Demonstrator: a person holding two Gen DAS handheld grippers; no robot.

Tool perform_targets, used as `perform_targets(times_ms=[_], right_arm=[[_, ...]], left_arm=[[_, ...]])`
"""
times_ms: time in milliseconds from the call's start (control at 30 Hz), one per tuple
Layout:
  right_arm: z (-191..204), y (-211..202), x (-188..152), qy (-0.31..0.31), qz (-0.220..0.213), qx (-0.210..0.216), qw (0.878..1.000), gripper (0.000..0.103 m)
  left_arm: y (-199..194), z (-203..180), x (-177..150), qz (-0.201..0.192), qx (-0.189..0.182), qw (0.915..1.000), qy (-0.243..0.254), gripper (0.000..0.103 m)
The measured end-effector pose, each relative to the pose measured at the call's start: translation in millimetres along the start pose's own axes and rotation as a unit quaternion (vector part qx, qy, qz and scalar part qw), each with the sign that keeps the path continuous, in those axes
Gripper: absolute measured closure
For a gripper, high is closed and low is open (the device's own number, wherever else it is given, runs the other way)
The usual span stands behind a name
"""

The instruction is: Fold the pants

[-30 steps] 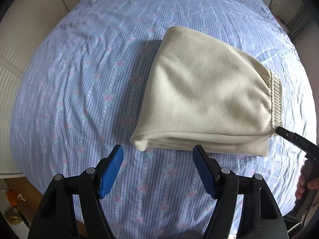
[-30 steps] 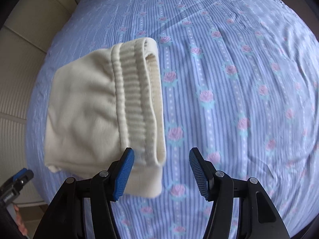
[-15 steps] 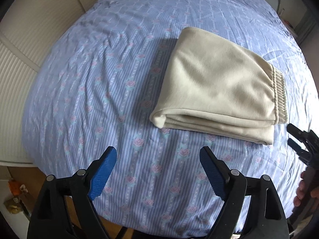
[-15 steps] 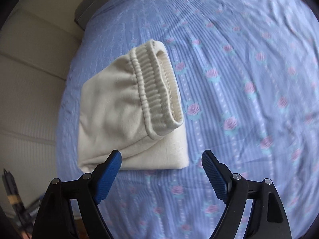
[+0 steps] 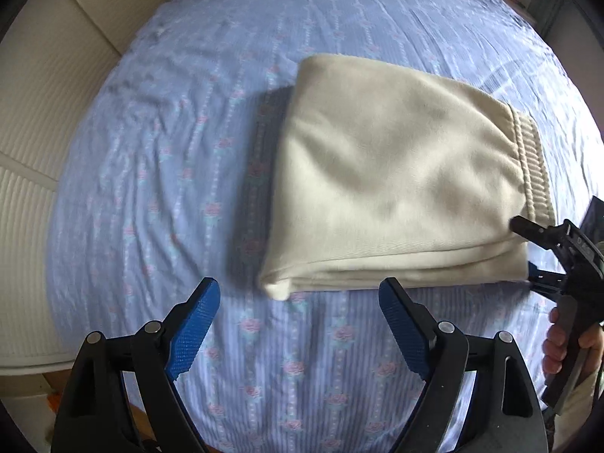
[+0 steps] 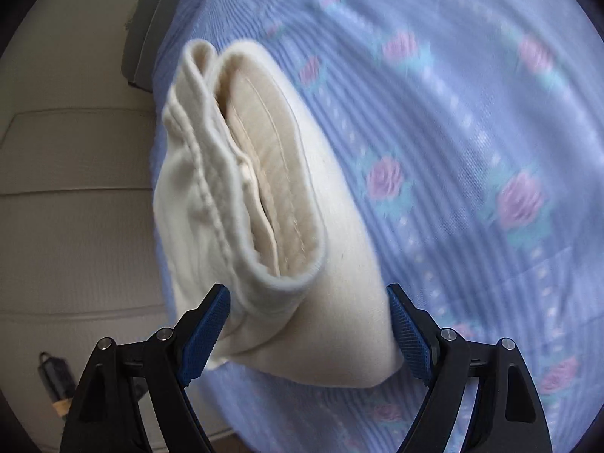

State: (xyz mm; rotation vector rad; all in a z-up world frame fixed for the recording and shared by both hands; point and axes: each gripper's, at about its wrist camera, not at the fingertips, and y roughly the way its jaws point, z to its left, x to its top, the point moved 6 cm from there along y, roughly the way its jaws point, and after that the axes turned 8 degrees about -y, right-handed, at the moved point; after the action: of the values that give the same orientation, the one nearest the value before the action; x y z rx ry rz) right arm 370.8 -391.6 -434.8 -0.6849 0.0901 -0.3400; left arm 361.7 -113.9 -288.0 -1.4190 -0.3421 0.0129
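Cream pants lie folded into a thick rectangle on the blue flowered bedsheet, ribbed waistband at the right. My left gripper is open and empty, just short of the fold's near left corner. My right gripper is open with its jaws on either side of the waistband end of the pants, one blue pad beside the top layers. In the left wrist view the right gripper reaches the pants' near right corner, held by a hand.
The bed's edge runs along the left, with cream ribbed panels beyond it. A grey object lies past the bed's far corner. A dark object sits on the floor at lower left.
Both grippers have moved in toward the pants. The right gripper has gone from clear of the waistband to straddling its near corner. The left gripper is closer to the fold's near left corner.
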Motion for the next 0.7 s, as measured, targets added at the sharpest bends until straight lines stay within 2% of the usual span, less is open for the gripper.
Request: perform_targets(times_ms=[167, 367, 500, 700], right_arm=[[-3.1, -1.6, -1.9, 0.002, 0.008, 0.018, 1.000, 0.019], [-1.4, 15.8, 27.2, 0.006, 0.015, 0.015, 1.000, 0.018], [2.2, 22.4, 31.9, 0.012, 0.007, -0.019, 1.000, 0.019], [26.7, 20.2, 32.2, -0.015, 0.001, -0.108, 0.994, 0.035]], left_arm=[[10.2, -5.2, 0.4, 0.000, -0.007, 0.9998, 0.016, 0.017], [26.9, 12.9, 16.7, 0.014, -0.015, 0.9998, -0.005, 0.017], [40.3, 19.1, 35.0, 0.042, -0.080, 0.9955, -0.028, 0.017], [78.3, 30.9, 67.8, 0.090, -0.156, 0.9811, -0.070, 0.017]])
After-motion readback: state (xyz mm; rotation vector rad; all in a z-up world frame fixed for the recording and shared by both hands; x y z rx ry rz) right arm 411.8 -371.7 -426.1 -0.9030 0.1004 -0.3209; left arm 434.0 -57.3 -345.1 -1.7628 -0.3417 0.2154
